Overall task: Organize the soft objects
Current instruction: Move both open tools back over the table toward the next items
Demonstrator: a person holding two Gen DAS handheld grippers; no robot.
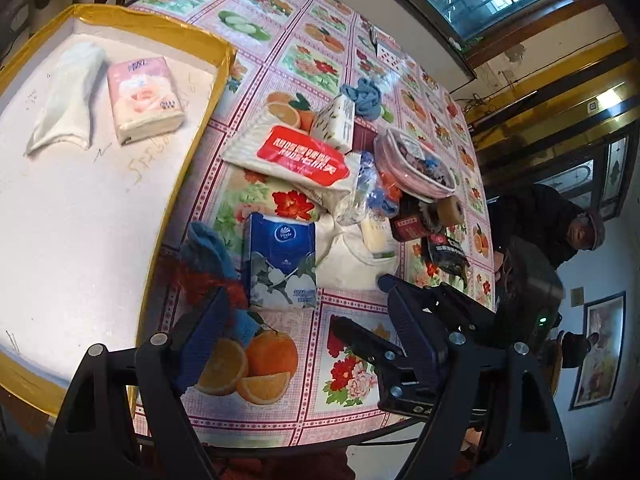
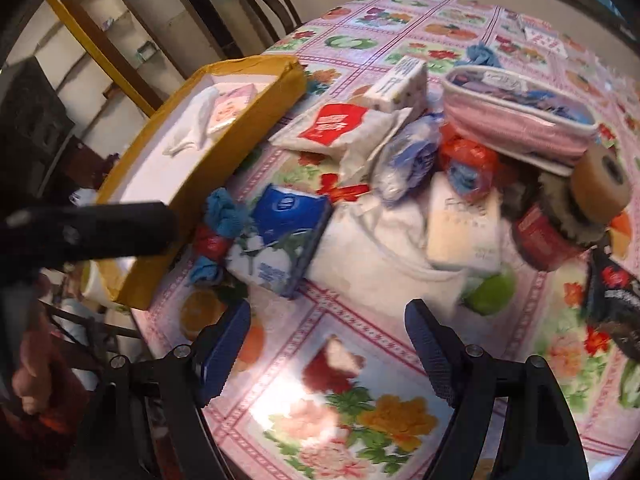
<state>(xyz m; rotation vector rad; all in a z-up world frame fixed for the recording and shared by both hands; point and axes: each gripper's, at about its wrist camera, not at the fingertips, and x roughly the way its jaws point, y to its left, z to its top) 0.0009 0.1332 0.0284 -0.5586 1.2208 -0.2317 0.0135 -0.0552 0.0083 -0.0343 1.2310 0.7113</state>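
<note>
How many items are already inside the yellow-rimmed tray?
2: a folded white cloth near the yellow-rimmed tray's far end, and a pink tissue pack beside it. The tray's near part is partly out of view.

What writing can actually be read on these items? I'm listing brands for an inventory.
"Vinda": logo on the blue tissue pack, just legible.
Red label on the white tissue pack: white characters, too distorted to read.
Pink tissue pack in the yellow-edged tray: small print, unreadable.
Tray floor: faint handwritten scrawl, not legible.
Cream pack: pale lettering, blurred.
Red box and black packet: text too small.
</note>
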